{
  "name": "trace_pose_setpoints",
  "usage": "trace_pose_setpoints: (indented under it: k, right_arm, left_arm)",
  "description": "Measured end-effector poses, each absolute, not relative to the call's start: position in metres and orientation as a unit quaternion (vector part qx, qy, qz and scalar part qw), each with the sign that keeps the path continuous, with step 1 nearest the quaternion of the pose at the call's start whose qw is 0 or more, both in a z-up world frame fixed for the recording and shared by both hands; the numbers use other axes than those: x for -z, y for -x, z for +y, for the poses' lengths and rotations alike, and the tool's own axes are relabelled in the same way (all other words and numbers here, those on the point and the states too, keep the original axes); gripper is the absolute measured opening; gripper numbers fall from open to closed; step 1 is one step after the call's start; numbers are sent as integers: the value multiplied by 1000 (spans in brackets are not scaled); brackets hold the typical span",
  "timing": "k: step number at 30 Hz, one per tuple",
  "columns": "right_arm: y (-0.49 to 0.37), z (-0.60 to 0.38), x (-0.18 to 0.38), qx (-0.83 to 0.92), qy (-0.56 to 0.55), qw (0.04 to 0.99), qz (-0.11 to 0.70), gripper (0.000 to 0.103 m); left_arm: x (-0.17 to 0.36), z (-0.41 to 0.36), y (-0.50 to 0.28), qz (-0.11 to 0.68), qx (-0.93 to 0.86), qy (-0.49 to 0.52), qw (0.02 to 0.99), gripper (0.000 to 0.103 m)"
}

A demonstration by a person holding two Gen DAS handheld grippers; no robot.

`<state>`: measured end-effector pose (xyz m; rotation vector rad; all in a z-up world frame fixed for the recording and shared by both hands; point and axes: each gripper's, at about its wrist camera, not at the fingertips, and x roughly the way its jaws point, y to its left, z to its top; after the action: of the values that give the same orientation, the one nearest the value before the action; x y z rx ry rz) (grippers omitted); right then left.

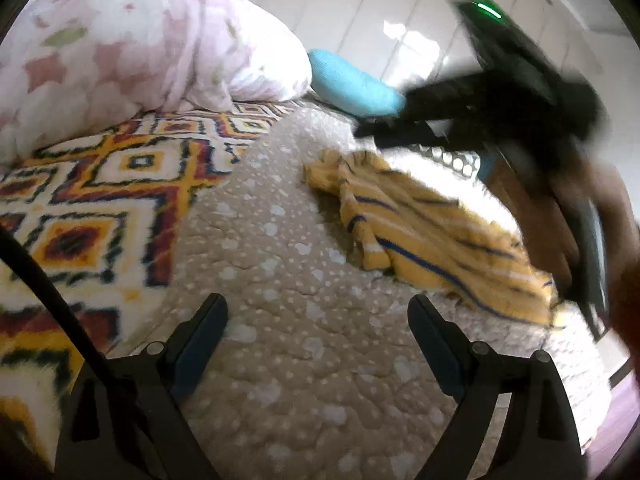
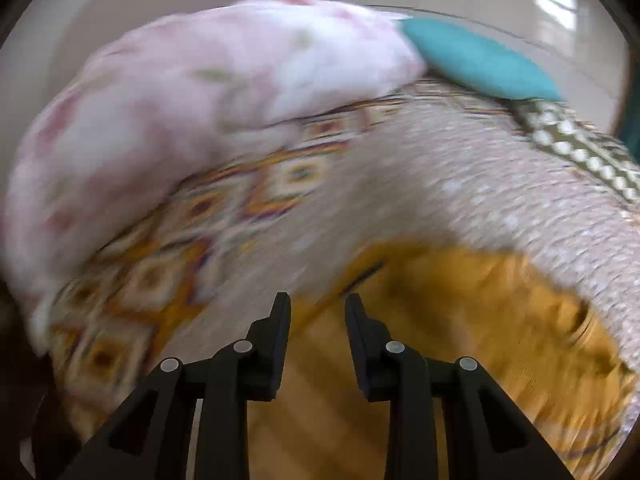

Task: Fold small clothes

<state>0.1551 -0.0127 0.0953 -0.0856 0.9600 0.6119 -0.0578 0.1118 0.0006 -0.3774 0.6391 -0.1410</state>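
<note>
On a bed, the left claw (image 1: 316,316) hangs wide apart and empty over a beige quilt (image 1: 280,240). Right of it, a yellow striped garment (image 1: 420,224) lies rumpled, apparently not yet folded. The right claw (image 2: 318,308), partly apart, hovers above it, gripping nothing.

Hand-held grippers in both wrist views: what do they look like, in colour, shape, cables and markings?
The left hand-held gripper has matte black angular fingers with dark blue pads, round pivot pins at the joints, and a black cable crossing beside it. The right hand-held gripper is black too, with pale silvery pivot pins. Seen from the left wrist, its blurred black body carries a lit green light.
</note>
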Motion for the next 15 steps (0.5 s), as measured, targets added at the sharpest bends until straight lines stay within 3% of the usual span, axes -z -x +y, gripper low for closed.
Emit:
trace_pose_setpoints:
  k: [4,15]
  right_arm:
    - [-104,-12,-80,-340,37,815,467,31]
    - [-64,16,-36,-242,190,843,442,30]
  left_arm:
    - [-14,141,80,274,8,236,932,91]
    - [-14,167,81,269,-32,263,926,91]
